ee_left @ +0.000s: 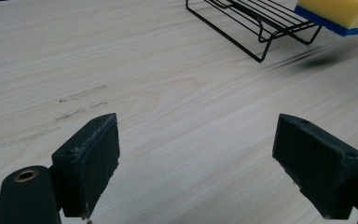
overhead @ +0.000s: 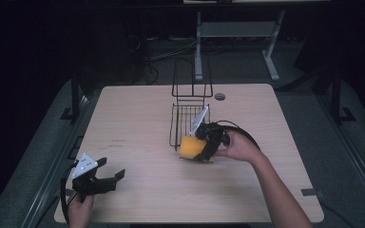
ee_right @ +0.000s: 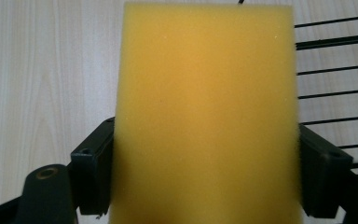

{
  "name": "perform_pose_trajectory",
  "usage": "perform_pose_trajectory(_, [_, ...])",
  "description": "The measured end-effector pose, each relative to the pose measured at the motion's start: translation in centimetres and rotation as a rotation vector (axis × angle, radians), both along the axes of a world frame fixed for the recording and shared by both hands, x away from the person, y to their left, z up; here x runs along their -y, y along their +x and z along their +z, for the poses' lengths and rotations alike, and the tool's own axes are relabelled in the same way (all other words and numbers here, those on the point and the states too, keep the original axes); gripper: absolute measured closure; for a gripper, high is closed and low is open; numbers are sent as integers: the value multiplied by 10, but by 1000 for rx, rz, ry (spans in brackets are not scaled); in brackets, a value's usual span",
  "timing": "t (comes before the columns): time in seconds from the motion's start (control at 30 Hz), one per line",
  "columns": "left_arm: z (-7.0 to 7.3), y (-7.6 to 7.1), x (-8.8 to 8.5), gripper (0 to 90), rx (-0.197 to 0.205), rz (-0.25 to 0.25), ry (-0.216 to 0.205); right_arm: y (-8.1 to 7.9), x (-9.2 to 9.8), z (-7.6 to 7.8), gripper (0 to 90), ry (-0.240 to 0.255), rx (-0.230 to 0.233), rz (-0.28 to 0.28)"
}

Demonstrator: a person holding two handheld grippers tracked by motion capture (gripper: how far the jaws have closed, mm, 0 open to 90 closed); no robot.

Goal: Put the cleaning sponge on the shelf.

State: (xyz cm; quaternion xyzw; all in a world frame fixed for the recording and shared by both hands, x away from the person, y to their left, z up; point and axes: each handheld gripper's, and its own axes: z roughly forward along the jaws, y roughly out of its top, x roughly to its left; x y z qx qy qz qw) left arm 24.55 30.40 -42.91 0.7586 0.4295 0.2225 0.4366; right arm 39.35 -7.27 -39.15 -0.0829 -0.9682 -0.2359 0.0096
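High view gives the whole wooden table (overhead: 138, 109). Near its middle stands a black wire rack (overhead: 188, 121), and just at the near end of this rack the right gripper (overhead: 200, 151) holds a yellow sponge (overhead: 190, 147) above the tabletop. The person's right hand (overhead: 240, 147) grips this tool from the right side.

Right gripper view shows the sponge (ee_right: 205, 112) very close. The two black jaws press on its left and right sides, so this claw is clamped on the sponge. The wires of the rack (ee_right: 335, 65) appear behind it on the right, and bare wood on the left.

The left gripper (overhead: 105, 180) is at the near left corner of the table, well apart from the rack, with the left hand (overhead: 81, 209) under it. In the left gripper view its jaws stand wide apart with only wood between them, so this claw is released. Far ahead in this view I see the rack (ee_left: 261, 23) and the sponge (ee_left: 338, 14), which has a blue layer below the yellow one and hangs free over its shadow.
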Motion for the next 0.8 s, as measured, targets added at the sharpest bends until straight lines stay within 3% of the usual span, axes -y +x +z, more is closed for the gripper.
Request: perform_pose_trajectory(0.8, [1,0,-1,141,6,4,-13,22,-15,2,212,-7,-2,8])
